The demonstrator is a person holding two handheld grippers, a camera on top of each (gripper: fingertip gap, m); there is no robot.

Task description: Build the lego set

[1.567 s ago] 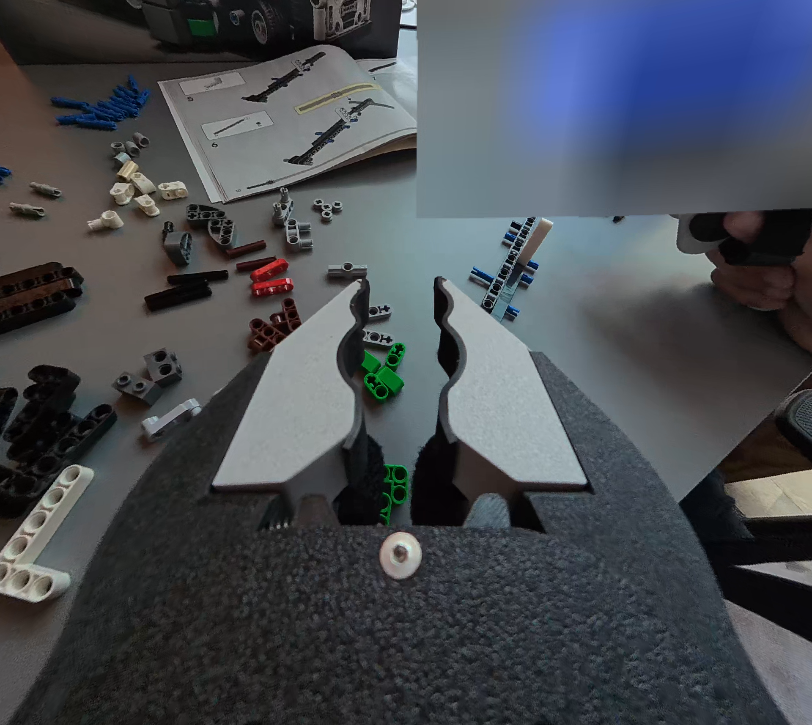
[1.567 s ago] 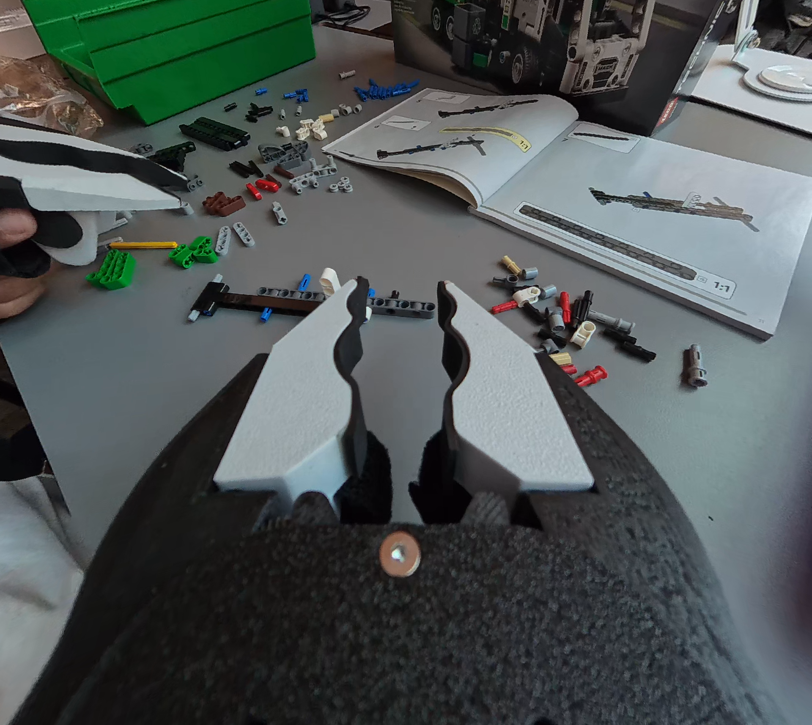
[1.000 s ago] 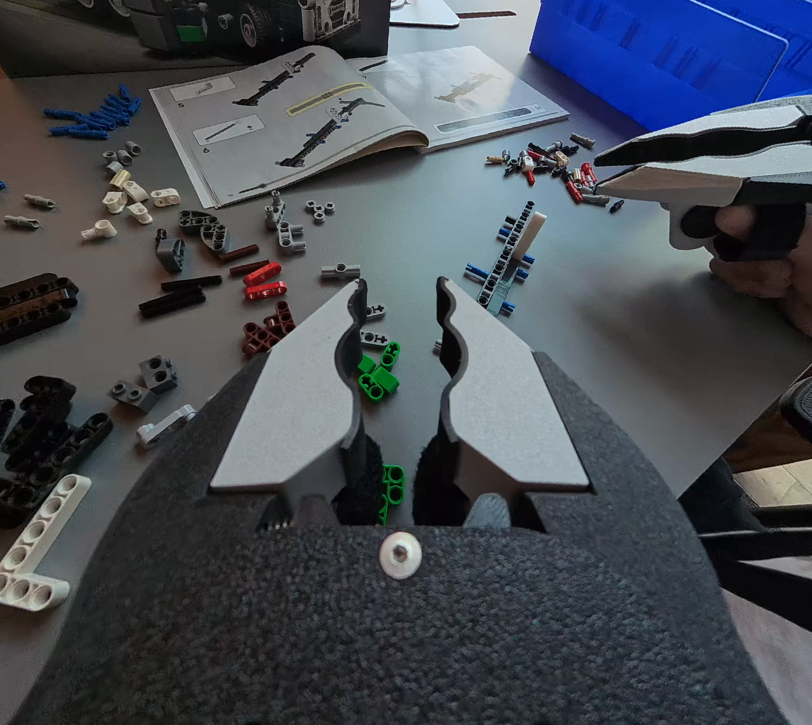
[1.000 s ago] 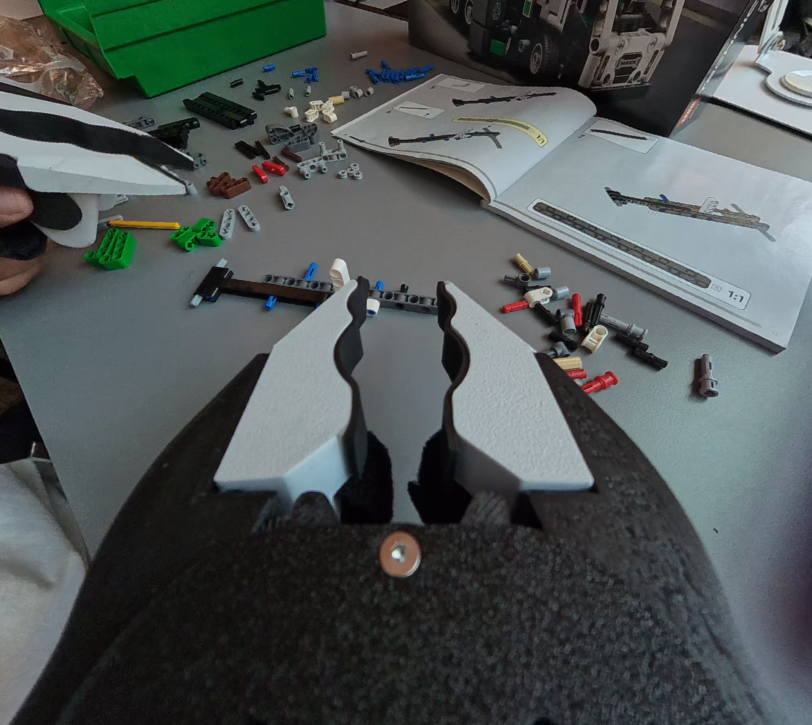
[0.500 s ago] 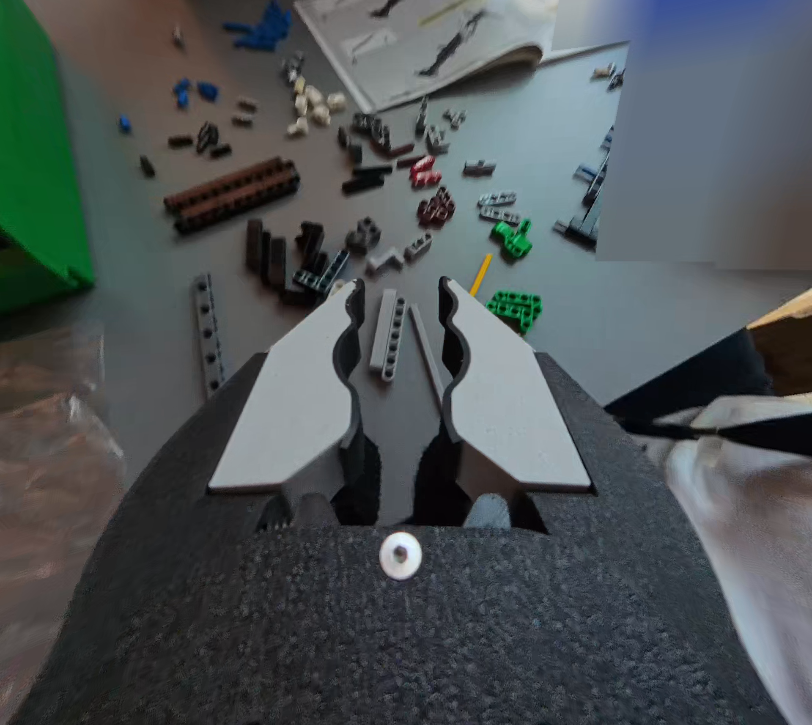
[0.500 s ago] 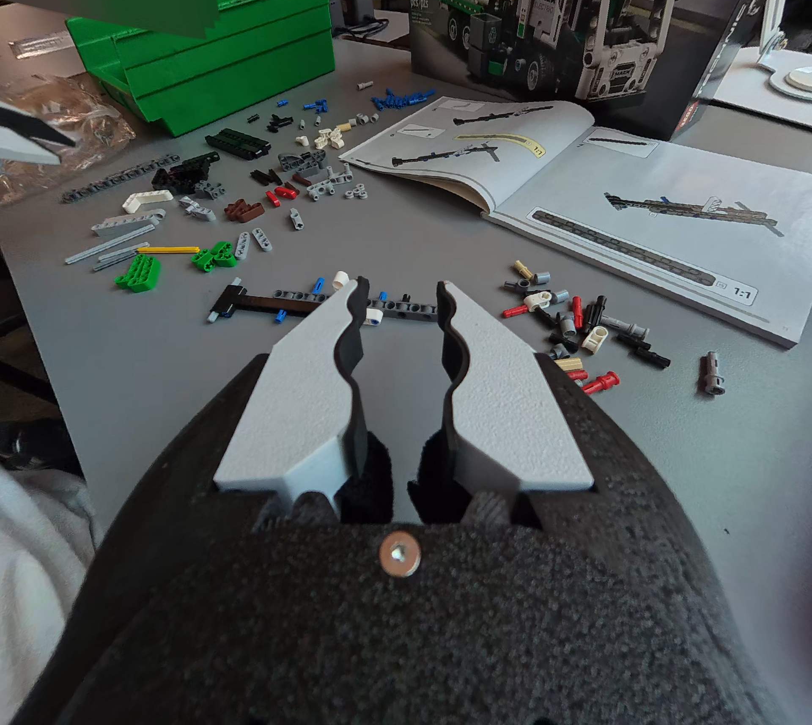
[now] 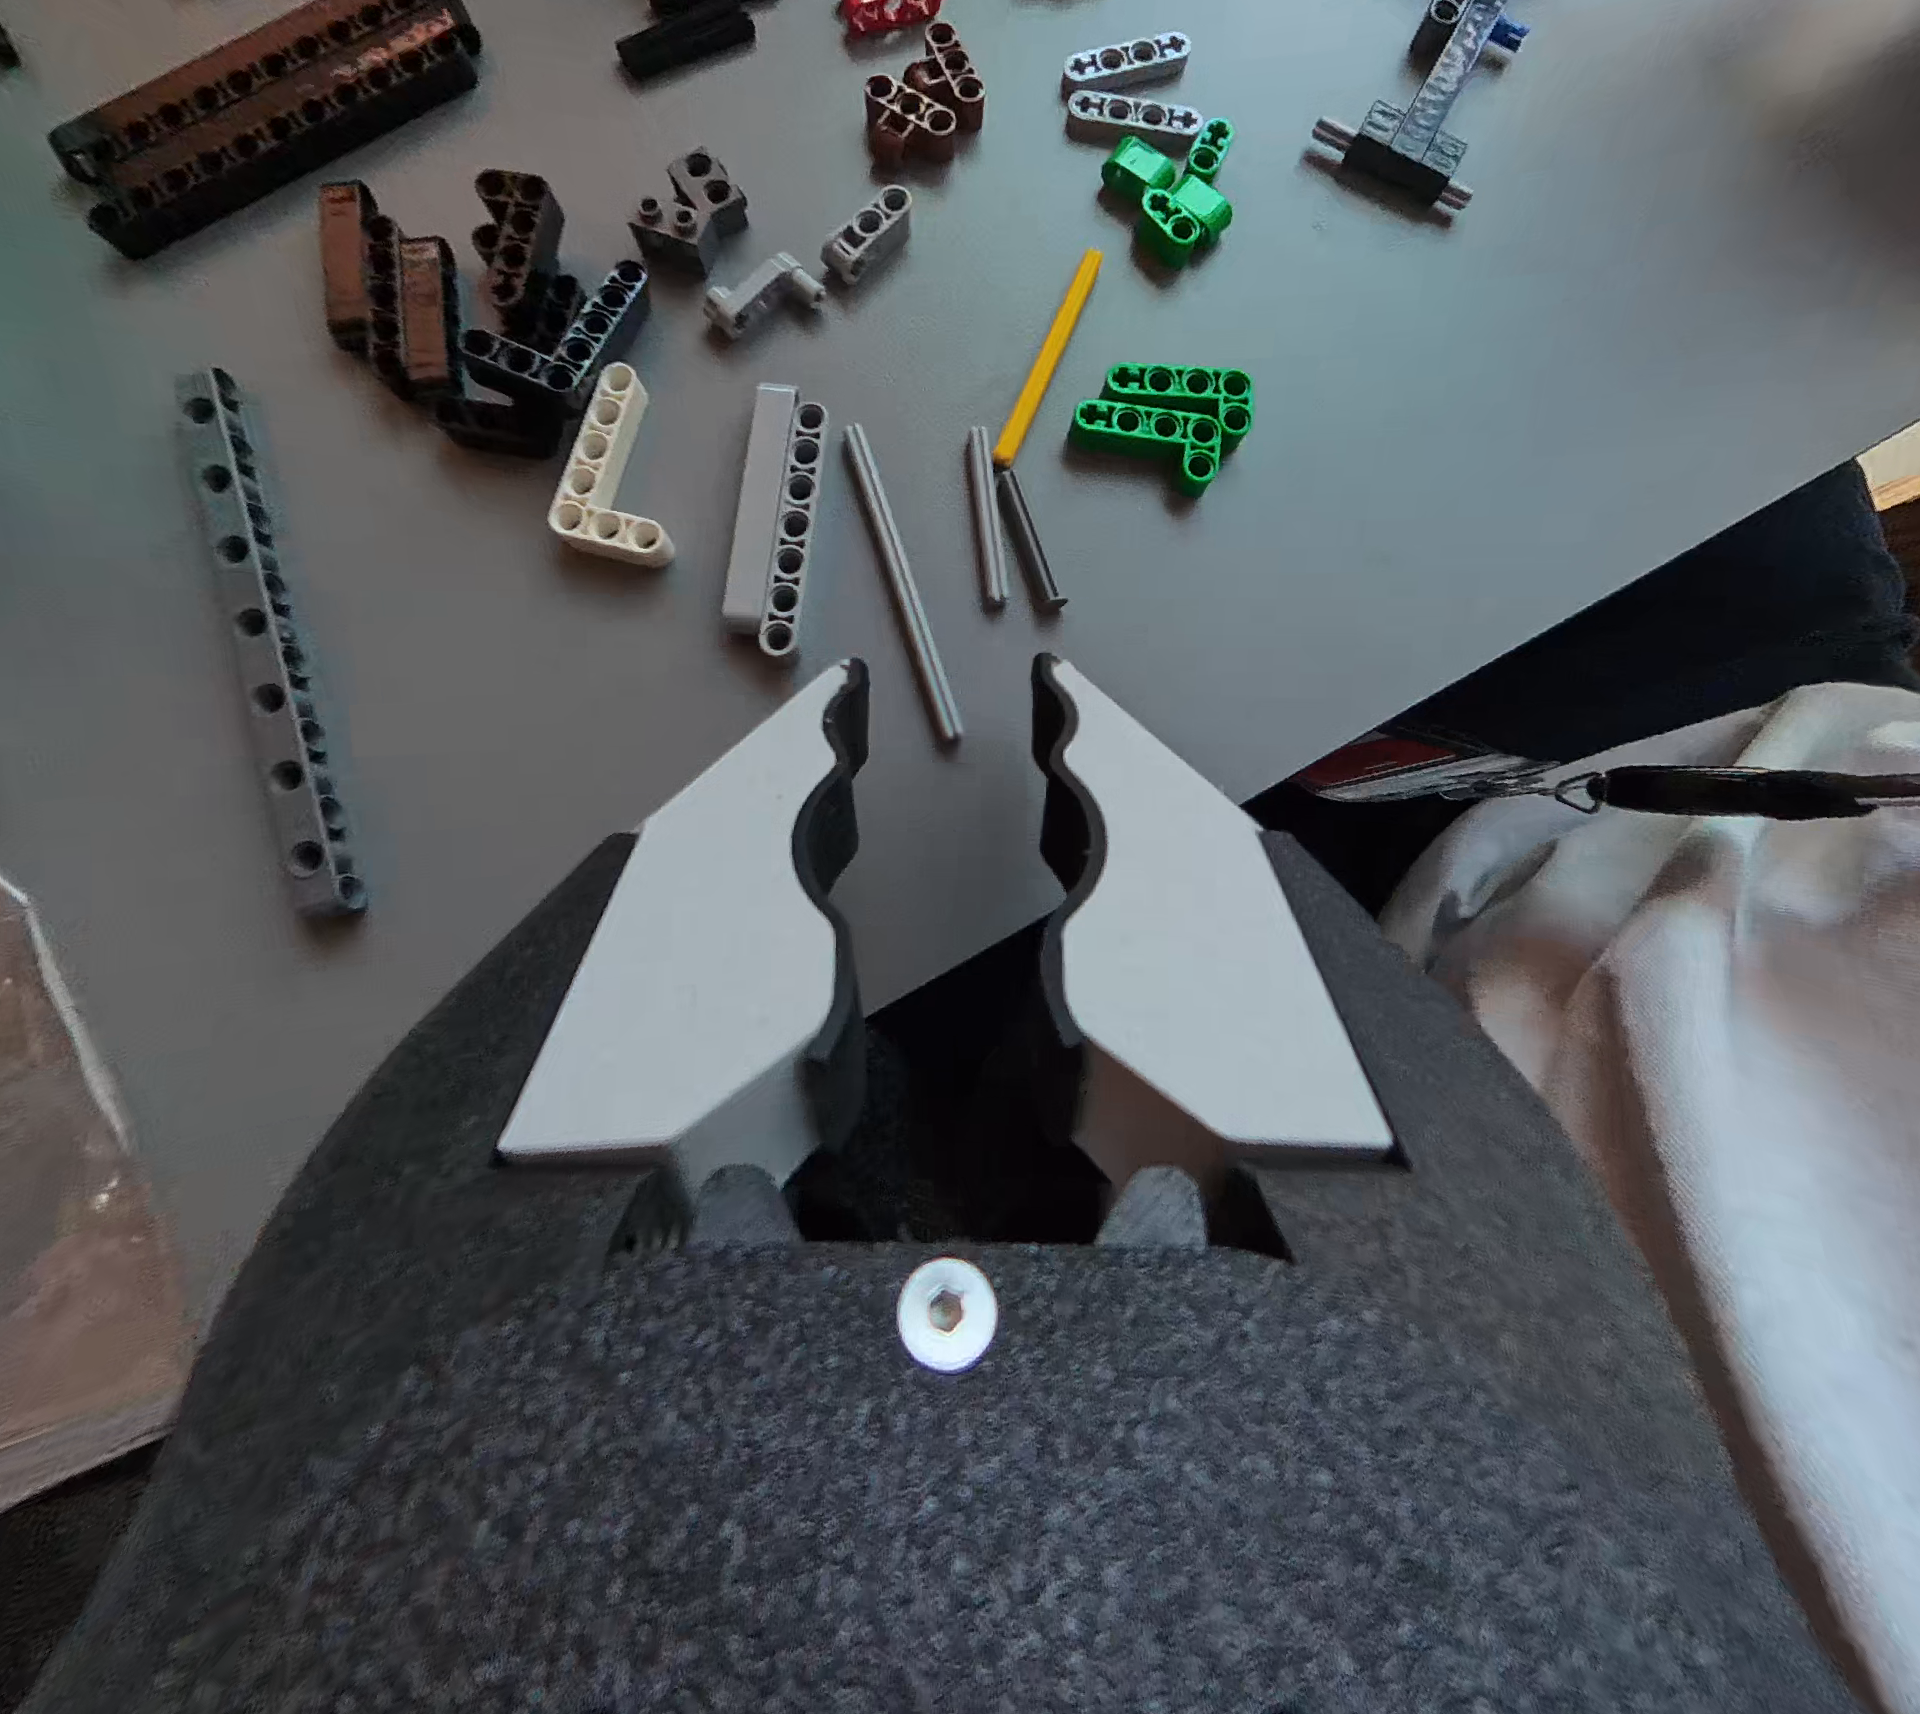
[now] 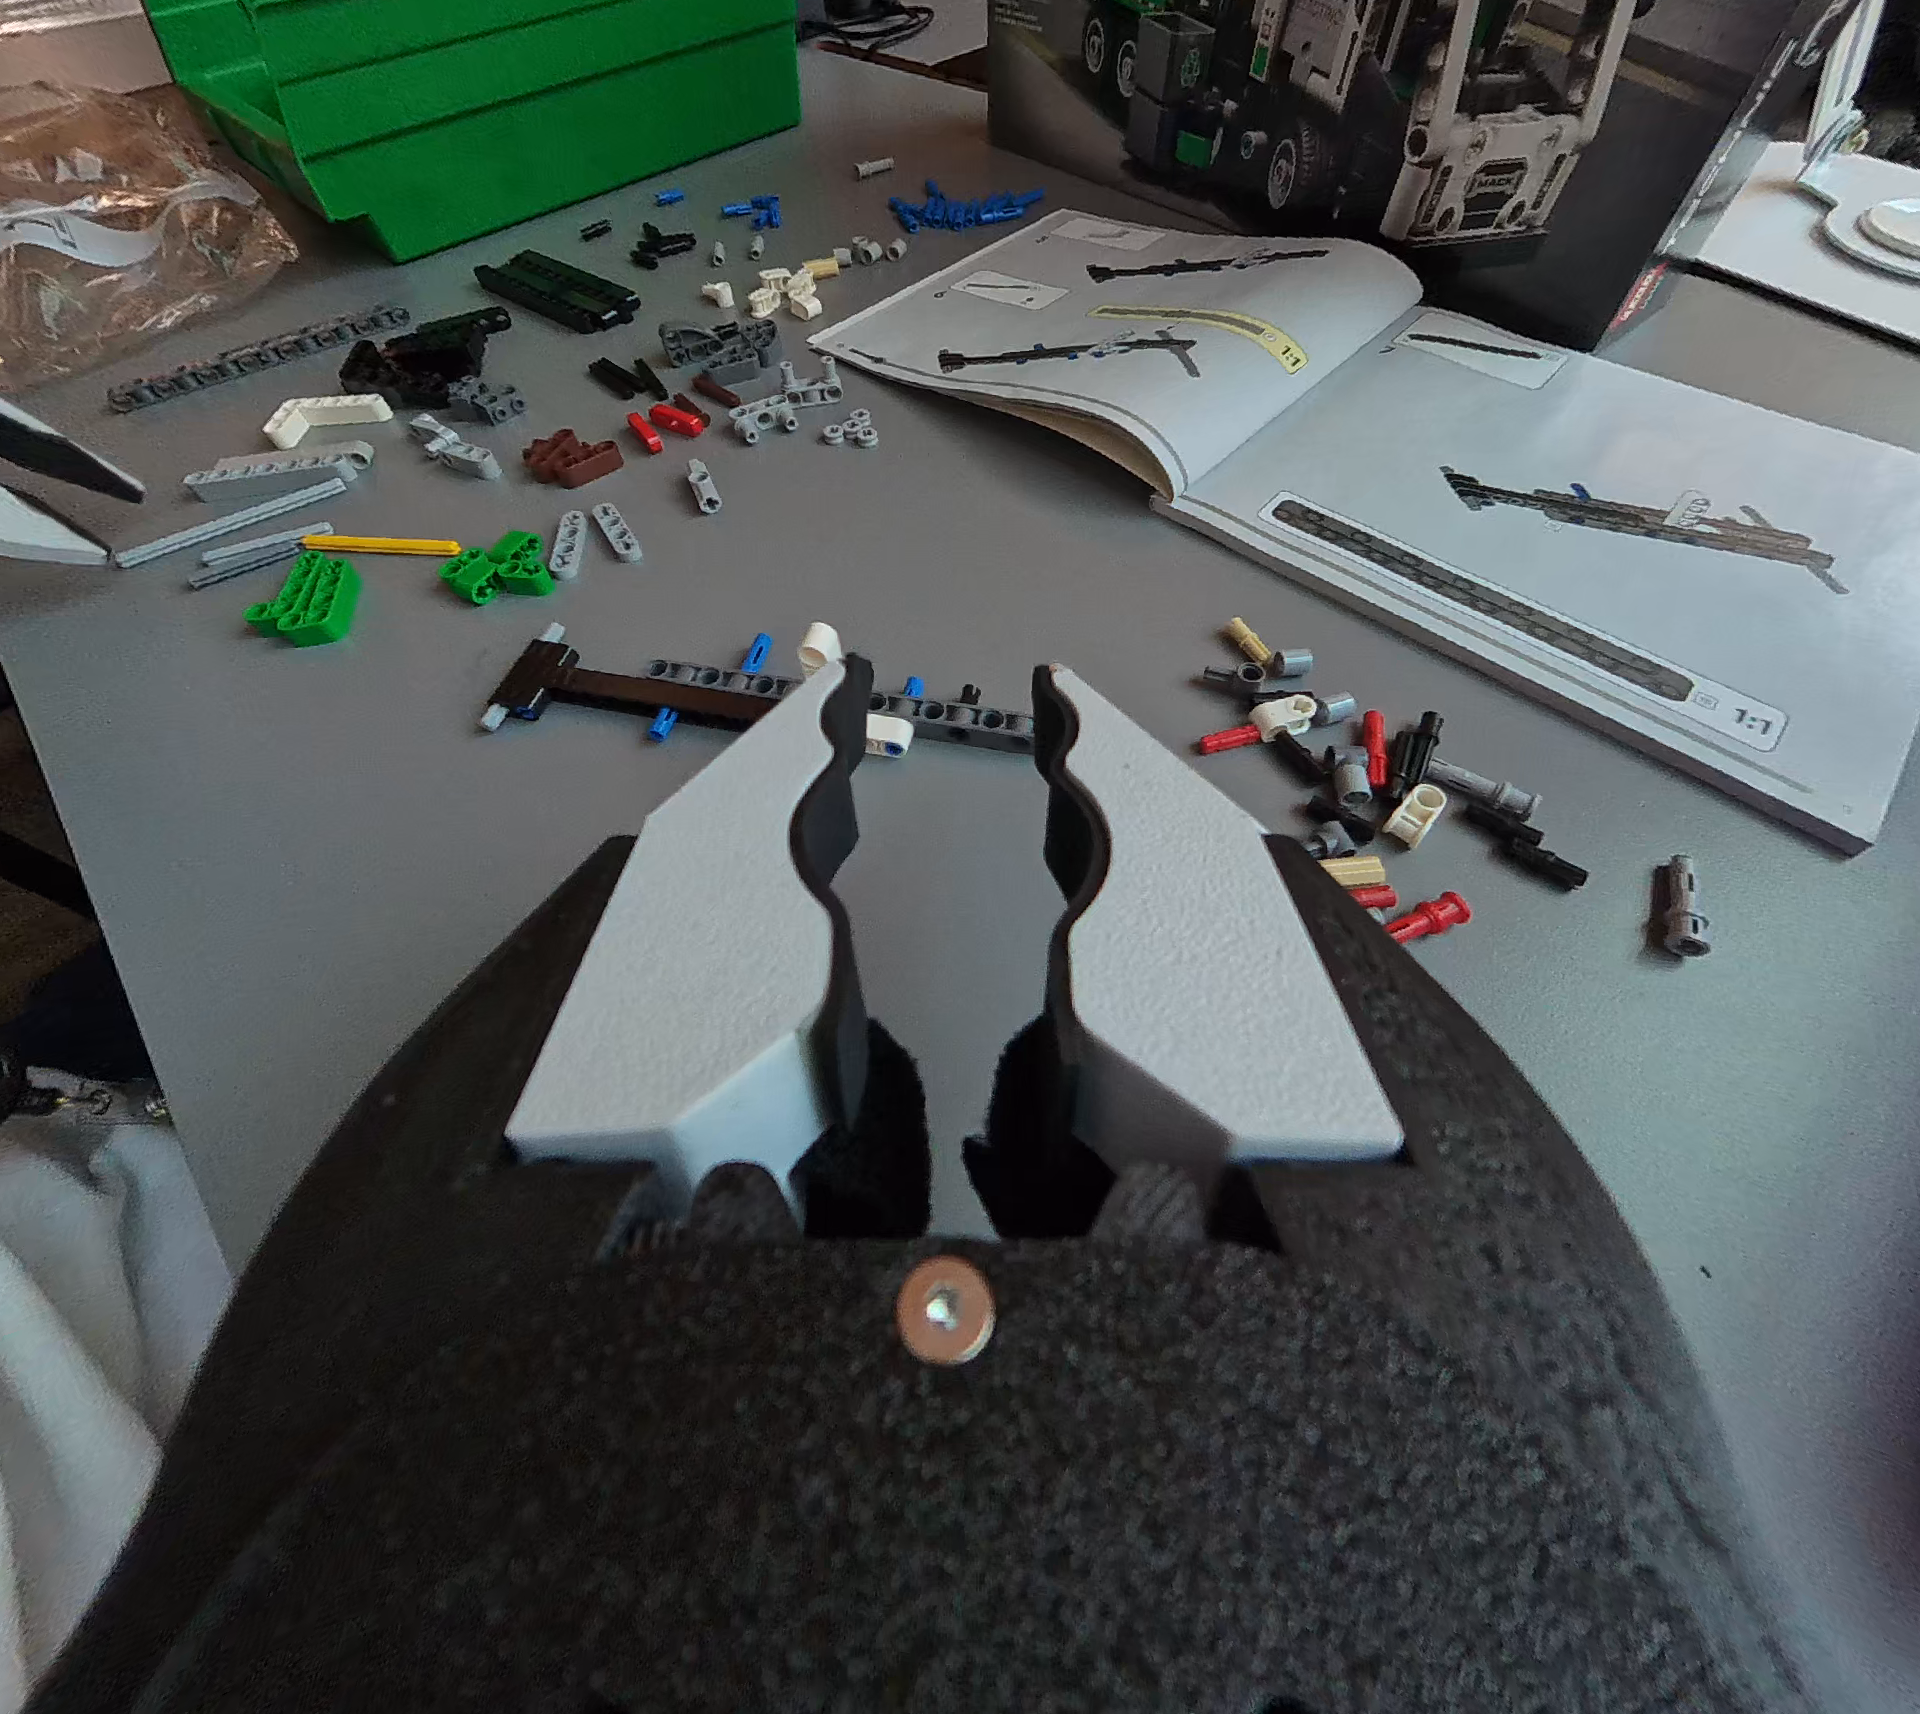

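Left wrist view
- left gripper [image 7: 948, 672]: fingers apart with a moderate gap, holding nothing, hovering above the near edge of the counter [image 7: 1455, 438].
- long grey axle [image 7: 900, 579]: lies on the counter, its near end just ahead of the gap between the fingers.
- grey beam [image 7: 777, 518]: just left of that axle; a white L-shaped beam [image 7: 604, 474] lies further left.
- yellow axle [image 7: 1046, 356]: beside two short grey axles, near the green angled beams [image 7: 1166, 421].
- partly built beam assembly [image 7: 1455, 17]: far right, with blue pins.

Right wrist view
- right gripper [image 8: 948, 677]: fingers apart, empty, above the counter.
- partly built beam assembly [image 8: 665, 688]: flat on the counter just beyond the fingertips.
- green bin [image 8: 488, 43]: far left; contents cannot be seen.
- instruction booklet [image 8: 1351, 417]: open, right of centre, before the set's box [image 8: 1351, 2].
- small pins [image 8: 1371, 781]: scattered near the right finger.
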